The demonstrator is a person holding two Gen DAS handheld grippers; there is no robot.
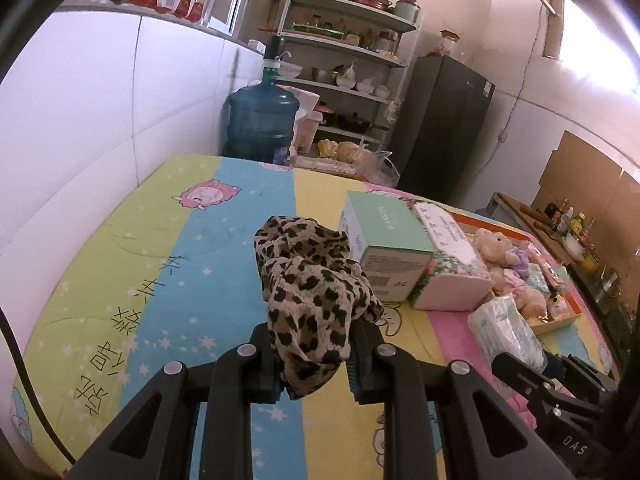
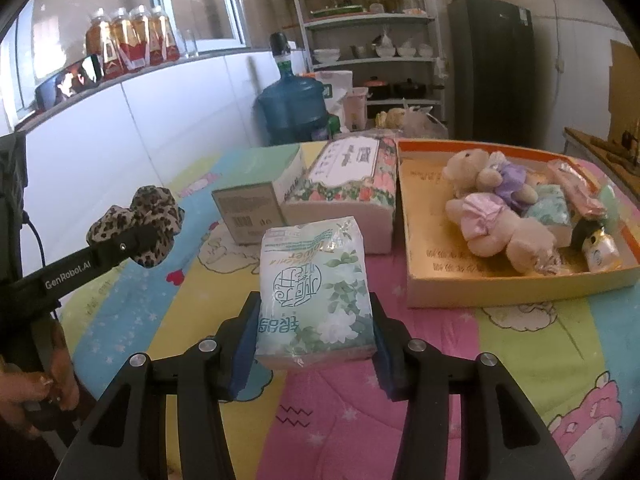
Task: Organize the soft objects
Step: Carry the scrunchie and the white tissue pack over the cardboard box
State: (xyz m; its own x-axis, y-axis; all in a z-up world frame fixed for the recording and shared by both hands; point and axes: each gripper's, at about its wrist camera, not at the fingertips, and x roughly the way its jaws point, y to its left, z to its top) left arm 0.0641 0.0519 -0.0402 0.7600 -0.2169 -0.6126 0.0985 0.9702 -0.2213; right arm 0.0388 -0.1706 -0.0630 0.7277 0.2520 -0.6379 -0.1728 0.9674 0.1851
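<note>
Left tongs (image 1: 312,356) are clamped on a leopard-print cloth (image 1: 316,280), lifted above the striped cartoon bedspread (image 1: 192,240). Right tongs (image 2: 314,344) grip a tissue pack (image 2: 316,292) (green floral wrapper). Beside it, an orange-rimmed tray (image 2: 416,240) holds two plush bears (image 2: 496,208), small packets and a bottle.

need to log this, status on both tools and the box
Left tool shut on leopard cloth. Right tool shut on tissue pack. Orange box ahead-right, bears inside, path clear.
</note>
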